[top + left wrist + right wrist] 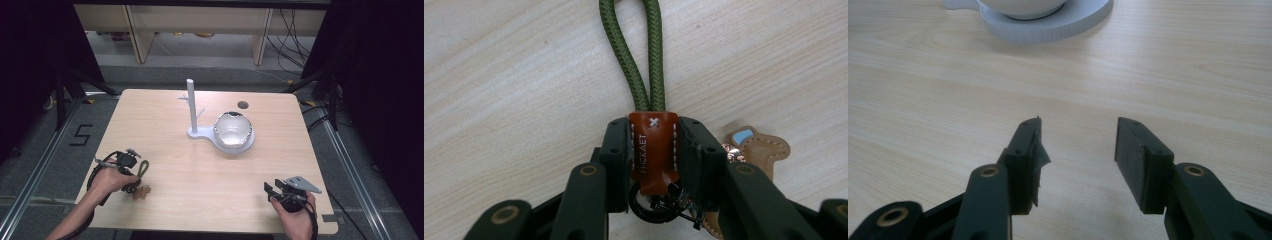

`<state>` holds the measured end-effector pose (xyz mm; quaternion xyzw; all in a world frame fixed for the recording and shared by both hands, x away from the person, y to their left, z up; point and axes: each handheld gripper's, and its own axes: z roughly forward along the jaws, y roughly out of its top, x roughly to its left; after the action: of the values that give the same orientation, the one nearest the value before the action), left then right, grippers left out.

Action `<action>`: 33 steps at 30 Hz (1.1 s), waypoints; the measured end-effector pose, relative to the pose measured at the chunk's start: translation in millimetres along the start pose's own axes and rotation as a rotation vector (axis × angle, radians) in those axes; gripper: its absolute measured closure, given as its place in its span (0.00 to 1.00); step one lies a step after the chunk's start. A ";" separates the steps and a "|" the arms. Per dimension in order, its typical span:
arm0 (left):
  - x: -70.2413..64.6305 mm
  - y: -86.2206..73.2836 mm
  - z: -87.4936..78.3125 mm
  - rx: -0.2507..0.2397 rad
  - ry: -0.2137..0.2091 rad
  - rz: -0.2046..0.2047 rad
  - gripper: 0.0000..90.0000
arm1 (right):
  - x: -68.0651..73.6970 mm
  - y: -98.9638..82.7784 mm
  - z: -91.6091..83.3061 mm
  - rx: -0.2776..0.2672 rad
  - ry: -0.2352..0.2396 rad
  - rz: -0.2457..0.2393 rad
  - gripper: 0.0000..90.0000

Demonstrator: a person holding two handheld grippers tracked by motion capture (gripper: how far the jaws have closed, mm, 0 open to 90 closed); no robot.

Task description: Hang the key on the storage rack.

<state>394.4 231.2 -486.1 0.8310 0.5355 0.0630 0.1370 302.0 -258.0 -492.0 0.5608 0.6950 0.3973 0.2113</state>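
1. Pale wood-grain table [200, 175] carries everything here; it stands on a grey floor with dark stands at either side.
2. The left gripper [654, 150] has its two black jaws closed tight on the brown stitched leather tab [653, 150] of a keychain, one pad pressing each side of the tab.
3. The keychain's olive-green braided cord loop [644, 55] runs out past the jaw tips and lies flat on the wood.
4. A black metal ring [644, 207] hangs below the tab between the jaws, and a tan leather charm with a light blue patch [756, 147] lies on the table just beside the gripper.
5. In the high view the left gripper [131, 167] and keychain sit near the table's front left corner.
6. The right gripper [1078, 155] rests near the front right edge with its jaws wide apart and only bare table between them.
7. A white stand with an upright post and small pegs [191, 107] sits at mid-table, well apart from both grippers, and a shiny round glass bowl [232, 129] rests on its round base.
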 end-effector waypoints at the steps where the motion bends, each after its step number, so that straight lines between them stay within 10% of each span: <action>1: 0.0 0.0 0.0 0.000 0.000 0.000 0.74 | 0.0 0.0 0.0 0.000 0.000 0.000 0.61; 14: 3.0 -12.0 -3.8 -0.062 -0.001 0.101 0.75 | -0.1 -0.7 1.7 -0.014 0.000 0.008 0.61; 33: 7.4 -51.5 -13.4 -0.408 -0.072 0.106 0.75 | -2.4 -1.8 3.1 -0.018 0.001 -0.034 0.59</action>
<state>349.2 260.0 -488.8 0.8147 0.4621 0.1474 0.3178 303.9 -259.5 -495.6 0.5468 0.7008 0.4005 0.2227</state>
